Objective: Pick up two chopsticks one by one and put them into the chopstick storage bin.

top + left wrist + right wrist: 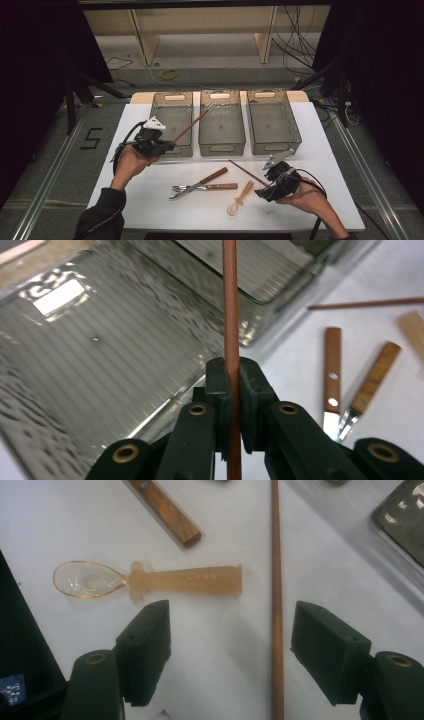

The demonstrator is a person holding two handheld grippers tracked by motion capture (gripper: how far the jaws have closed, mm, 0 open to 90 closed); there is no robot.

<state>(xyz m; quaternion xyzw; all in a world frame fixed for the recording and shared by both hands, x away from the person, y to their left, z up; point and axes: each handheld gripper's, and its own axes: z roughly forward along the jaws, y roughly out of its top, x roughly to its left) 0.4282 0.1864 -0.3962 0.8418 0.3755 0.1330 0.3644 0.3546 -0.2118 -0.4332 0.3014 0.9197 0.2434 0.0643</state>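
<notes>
The work in hand looks like sorting cutlery from the white table into the three grey bins, and the step under way is the chopsticks. Taking the left bin as the landmark, the left gripper sits at that bin's near edge with its jaws pressed together on one chopstick; the stick slants up and away over the bin's right wall, its far tip above the gap toward the middle bin. In the left gripper view the pads clamp the stick's shaft upright between them, with the ribbed bin floor behind. The second chopstick lies on the table, well to the right of the left bin and in front of it, and the right gripper hovers over it with jaws spread, one on either side of the stick and not touching it. A translucent spoon lies just beside that stick, and a knife and fork lie a little nearer the left bin. The next move probably calls for lowering the right gripper squarely and closing on the stick alone without nudging the spoon, while the left hand tips its stick down into a bin. Both forearms come in from below, the left one raised and angled toward the bin, the right hand low over the table with its gripper pointing down.
</notes>
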